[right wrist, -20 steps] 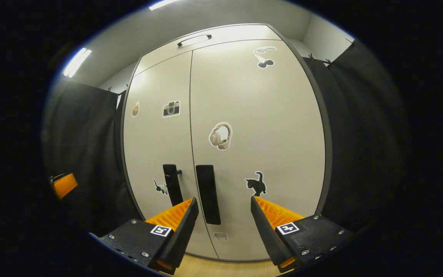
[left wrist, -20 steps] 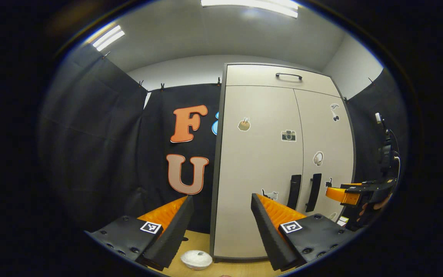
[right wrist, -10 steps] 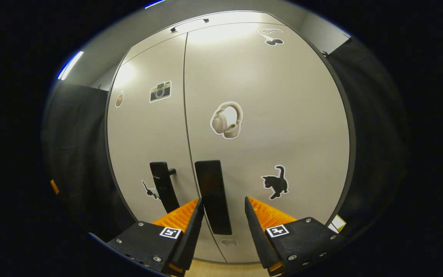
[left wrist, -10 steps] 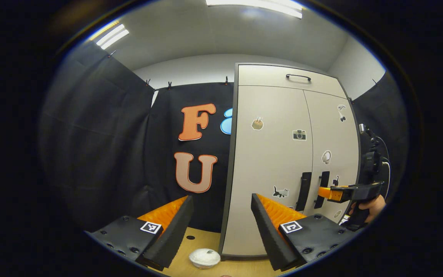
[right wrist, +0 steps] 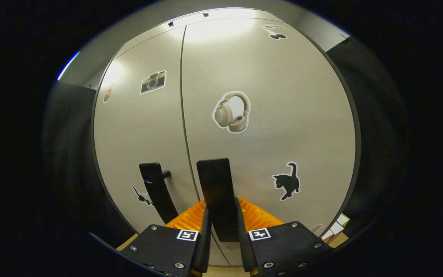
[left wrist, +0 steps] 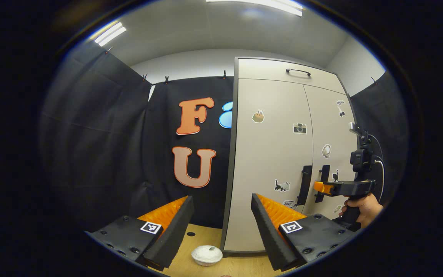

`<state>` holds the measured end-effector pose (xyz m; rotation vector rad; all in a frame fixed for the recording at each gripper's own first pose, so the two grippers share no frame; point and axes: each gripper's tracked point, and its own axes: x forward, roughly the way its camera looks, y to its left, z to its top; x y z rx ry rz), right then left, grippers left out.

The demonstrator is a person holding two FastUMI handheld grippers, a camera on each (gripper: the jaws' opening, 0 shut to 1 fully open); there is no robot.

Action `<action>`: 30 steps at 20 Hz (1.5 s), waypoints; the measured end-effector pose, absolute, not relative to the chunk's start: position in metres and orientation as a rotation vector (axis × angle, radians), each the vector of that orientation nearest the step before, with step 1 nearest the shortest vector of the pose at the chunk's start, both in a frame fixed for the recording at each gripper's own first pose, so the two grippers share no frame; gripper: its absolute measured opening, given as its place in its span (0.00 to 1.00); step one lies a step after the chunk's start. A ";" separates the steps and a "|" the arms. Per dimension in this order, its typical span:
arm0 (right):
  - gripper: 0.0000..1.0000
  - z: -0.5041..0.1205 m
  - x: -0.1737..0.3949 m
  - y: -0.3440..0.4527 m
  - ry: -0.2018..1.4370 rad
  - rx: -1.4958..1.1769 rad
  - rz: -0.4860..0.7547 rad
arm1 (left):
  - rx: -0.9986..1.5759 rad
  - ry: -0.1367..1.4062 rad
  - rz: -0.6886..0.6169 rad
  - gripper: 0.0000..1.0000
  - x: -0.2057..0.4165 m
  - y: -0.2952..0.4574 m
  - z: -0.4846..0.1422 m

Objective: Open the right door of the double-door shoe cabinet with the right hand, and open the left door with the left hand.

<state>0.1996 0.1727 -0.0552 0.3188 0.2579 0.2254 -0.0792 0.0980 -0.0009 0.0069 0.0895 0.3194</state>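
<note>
Black flat vertical handle (right wrist: 217, 192) of beige right cabinet door (right wrist: 267, 115), lower centre | right claw (right wrist: 221, 227) clamped on it | left claw (left wrist: 221, 215) apart, left door handle (left wrist: 305, 184) lower right, well off

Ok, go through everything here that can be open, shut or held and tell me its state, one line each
Right beige cabinet door: closed.
Left beige cabinet door: closed.
Black bar handle on the right door: clamped between the right claw's fingers.
Black bar handle on the left door: untouched.
Right claw: shut on the right door's handle.
Left claw: open, holding nothing, away from the cabinet.
Top beige cabinet panel: closed.
</note>
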 end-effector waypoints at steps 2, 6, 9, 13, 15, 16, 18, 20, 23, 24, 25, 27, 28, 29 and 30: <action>0.28 -0.056 0.199 0.173 0.279 0.353 0.227 | 0.000 0.105 0.302 0.96 -0.075 0.094 -0.003; 0.19 -0.056 0.195 0.172 0.308 0.370 0.229 | 0.001 0.105 0.239 0.97 -0.066 0.074 -0.004; 0.17 -0.053 0.186 0.170 0.320 0.384 0.264 | 0.000 0.110 0.203 0.97 -0.058 0.060 -0.007; 0.17 -0.049 0.168 0.164 0.288 0.374 0.302 | -0.049 0.124 0.178 0.96 -0.052 0.042 -0.013; 0.17 -0.047 0.160 0.160 0.303 0.381 0.323 | -0.062 0.135 0.178 0.96 -0.051 0.034 -0.016; 0.17 -0.047 0.154 0.158 0.312 0.380 0.338 | -0.066 0.132 0.173 0.96 -0.049 0.028 -0.015; 0.17 -0.046 0.145 0.155 0.323 0.384 0.363 | -0.056 0.122 0.162 0.96 -0.046 0.016 -0.009; 0.17 -0.044 0.141 0.151 0.321 0.389 0.373 | -0.039 0.112 0.150 0.96 -0.042 0.004 -0.003; 0.17 -0.041 0.133 0.142 0.314 0.385 0.384 | -0.024 0.102 0.130 0.96 -0.039 -0.014 0.001; 0.17 -0.041 0.131 0.140 0.311 0.389 0.390 | -0.020 0.102 0.126 0.96 -0.038 -0.019 0.002; 0.17 -0.039 0.127 0.137 0.313 0.393 0.396 | -0.018 0.098 0.123 0.96 -0.038 -0.022 0.002; 0.17 -0.038 0.123 0.130 0.307 0.390 0.400 | -0.017 0.091 0.121 0.96 -0.036 -0.029 0.005; 0.17 -0.037 0.121 0.127 0.299 0.384 0.398 | -0.014 0.092 0.120 0.96 -0.034 -0.031 0.004; 0.17 -0.038 0.119 0.123 0.295 0.382 0.395 | -0.008 0.093 0.119 0.96 -0.032 -0.034 0.005; 0.17 -0.039 0.118 0.120 0.291 0.382 0.394 | -0.004 0.094 0.117 0.96 -0.030 -0.037 0.004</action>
